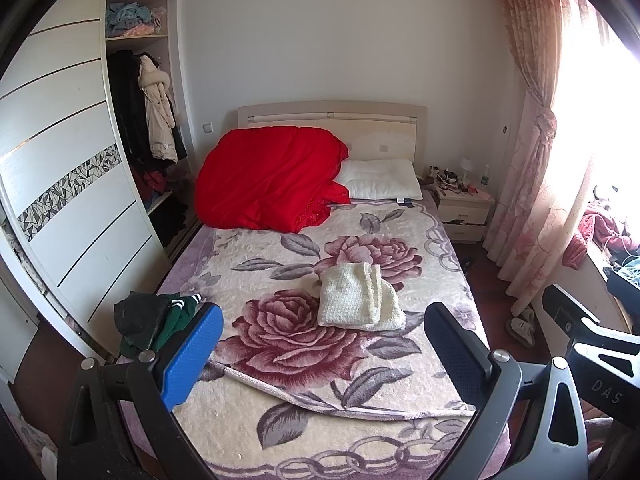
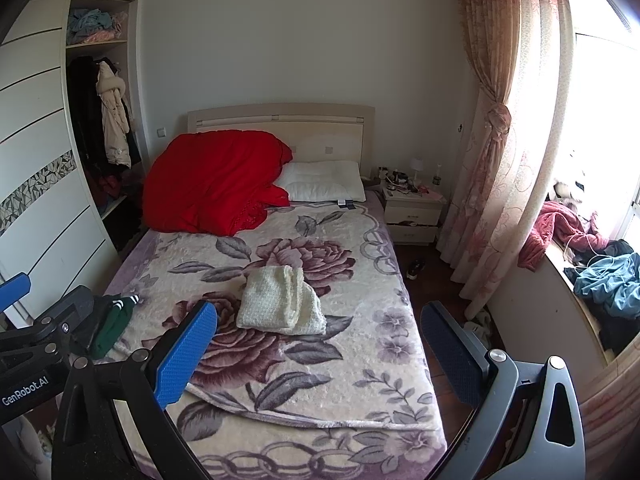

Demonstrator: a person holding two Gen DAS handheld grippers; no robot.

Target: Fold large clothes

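A folded cream knit garment point(image 1: 360, 300) lies in the middle of the floral bed point(image 1: 280, 420); it also shows in the right wrist view point(image 2: 280, 300). A crumpled dark green and black garment point(image 1: 152, 320) lies at the bed's left edge, also in the right wrist view point(image 2: 108, 324). My left gripper point(image 1: 320, 356) is open and empty, held above the bed's foot, short of the cream garment. My right gripper point(image 2: 316, 352) is open and empty beside it, to the right. Each gripper's body shows at the edge of the other's view.
A red quilt point(image 1: 272, 180) and a white pillow point(image 1: 380, 180) lie at the headboard. A wardrobe point(image 1: 72, 180) stands left. A nightstand point(image 1: 464, 212), curtain point(image 2: 492, 160) and clothes-strewn window sill point(image 2: 600, 276) are right. Shoes lie on the floor point(image 1: 520, 324).
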